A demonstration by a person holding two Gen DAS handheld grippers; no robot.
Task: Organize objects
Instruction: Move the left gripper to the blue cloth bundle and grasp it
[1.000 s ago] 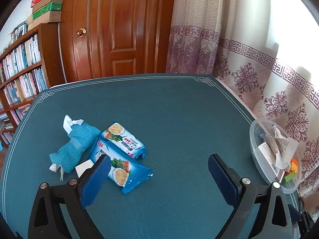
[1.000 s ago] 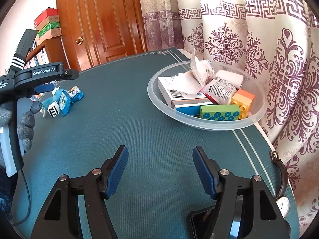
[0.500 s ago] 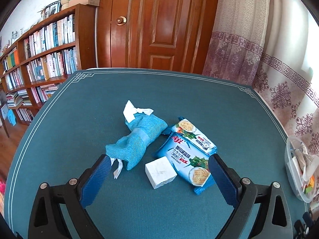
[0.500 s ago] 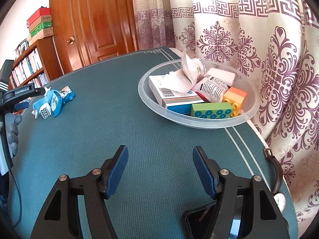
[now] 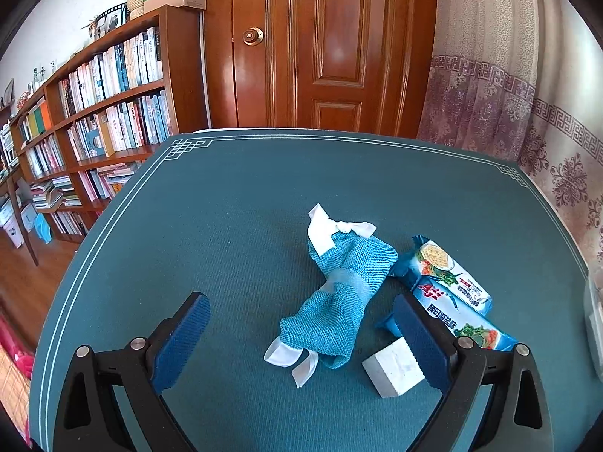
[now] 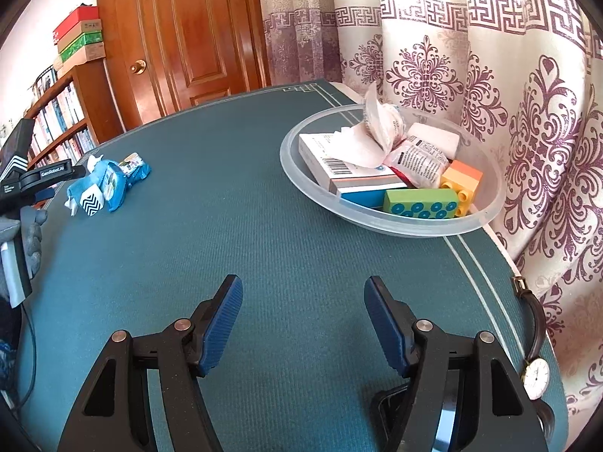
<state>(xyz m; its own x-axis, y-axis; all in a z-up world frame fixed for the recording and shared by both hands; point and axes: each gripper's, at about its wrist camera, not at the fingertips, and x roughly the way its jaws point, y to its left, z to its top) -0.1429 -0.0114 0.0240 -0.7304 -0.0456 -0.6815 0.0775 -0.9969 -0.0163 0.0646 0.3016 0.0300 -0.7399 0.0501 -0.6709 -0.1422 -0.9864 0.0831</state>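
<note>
While both grippers hang above the teal felt tabletop [image 5: 233, 226], nothing is held.
Left gripper [image 5: 301, 324]: jaws wide apart, pads clear of everything; the blue woven cloth pouch with white ribbon ties [image 5: 345, 293] lies on the tabletop between them, nearer the right-hand pad.
White cube-shaped block [image 5: 392, 367]: on the tabletop just beside the pouch, against the inner side of the right-hand finger as seen from the left wrist.
Two blue plastic cracker packets [image 5: 448, 293]: lying side by side, touching the pouch's right side, partly behind that finger.
Right gripper [image 6: 303, 320]: jaws apart, bare tabletop between them.
Clear round plastic bowl [image 6: 377, 222]: at the tabletop's edge by the curtain, holding a white carton, crumpled wrappers, a green toy brick [image 6: 422, 203] and an orange one.
Pile's place: near the tabletop's opposite edge, towards the bookshelf, well apart from the bowl.
Leather-strapped wristwatch [image 6: 535, 373]: at the curtain-side edge, near the right gripper.
</note>
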